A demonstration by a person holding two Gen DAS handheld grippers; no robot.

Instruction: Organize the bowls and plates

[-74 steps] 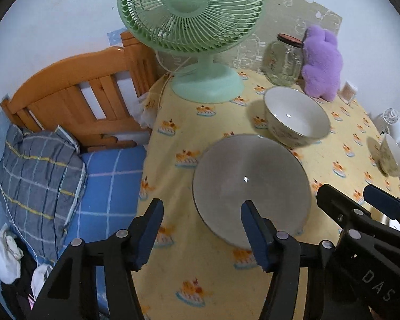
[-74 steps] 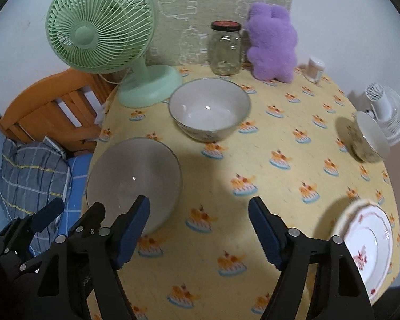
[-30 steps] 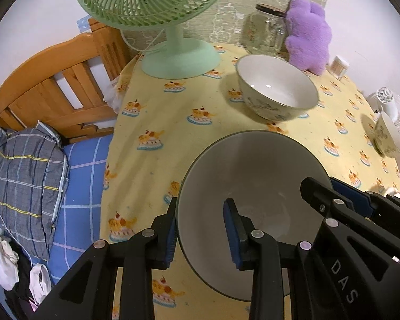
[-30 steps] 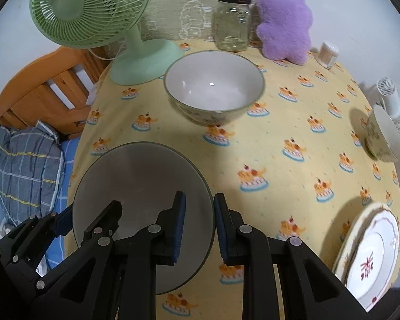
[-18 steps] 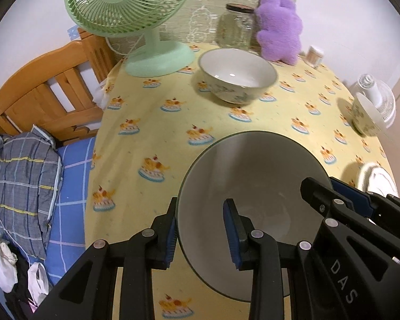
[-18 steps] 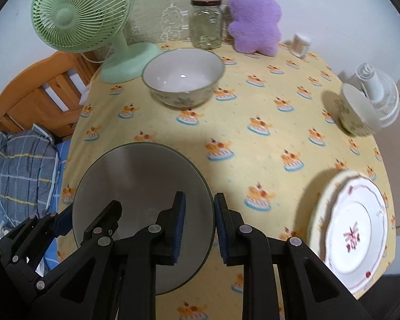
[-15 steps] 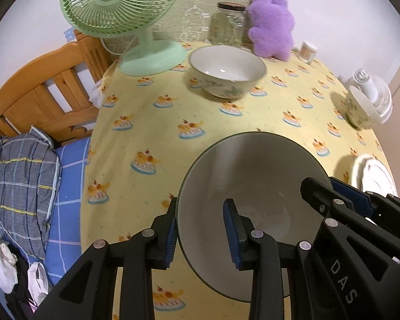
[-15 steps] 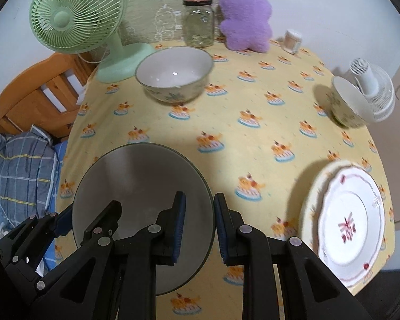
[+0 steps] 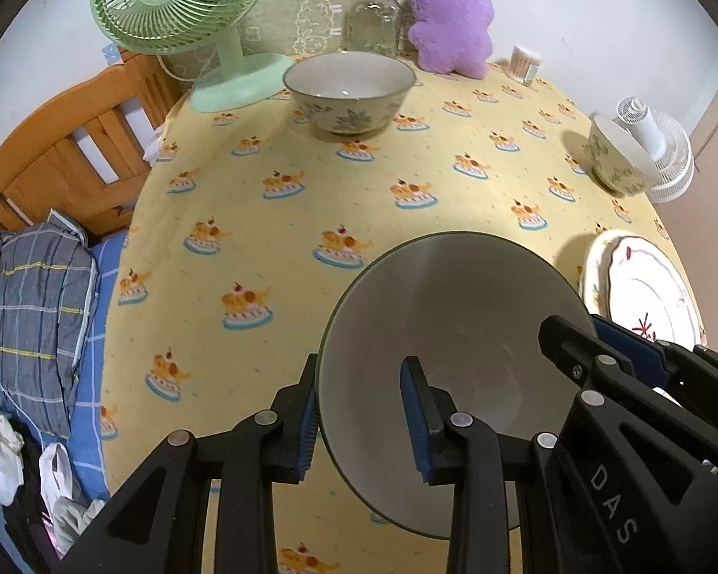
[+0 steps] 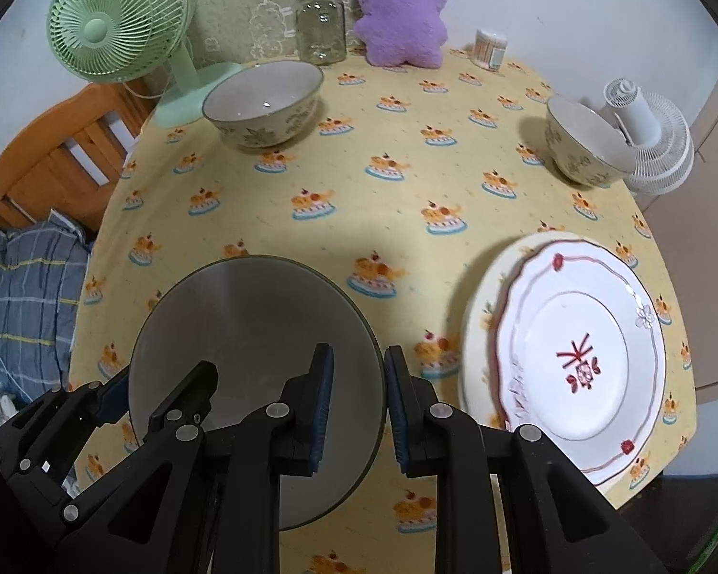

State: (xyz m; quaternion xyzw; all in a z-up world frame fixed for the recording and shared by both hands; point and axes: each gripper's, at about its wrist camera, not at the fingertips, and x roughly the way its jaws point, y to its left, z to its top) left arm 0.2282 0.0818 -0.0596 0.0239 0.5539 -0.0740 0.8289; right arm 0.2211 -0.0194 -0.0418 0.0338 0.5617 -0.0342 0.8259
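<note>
A: Step in hand, as I read it: carrying. Both tools hold one grey bowl [image 9: 454, 373] above the yellow tablecloth [image 9: 359, 201], near its front edge. The left gripper [image 9: 359, 411] pinches the bowl's left rim, one pad outside, one inside. The right gripper [image 10: 354, 402] has its pads pressed nearly together on the right rim.

B: Next move?

A: My guess: nesting it with another bowl. That calls for a level carry with both grips firm, then lowering it centred before either claw lets go. Which bowl is meant, I cannot tell.

B: Count?

A: Bowls, three: the held grey one, a large floral bowl [image 10: 263, 103] at the back by the green fan [image 10: 119, 24], a smaller floral bowl [image 10: 584, 148] at the far right. Plates, two: a red-patterned plate [image 10: 584, 349] on a cream plate [image 10: 478, 315], front right. Also one glass jar [image 10: 320, 24] and one purple plush [image 10: 399, 14].
</note>
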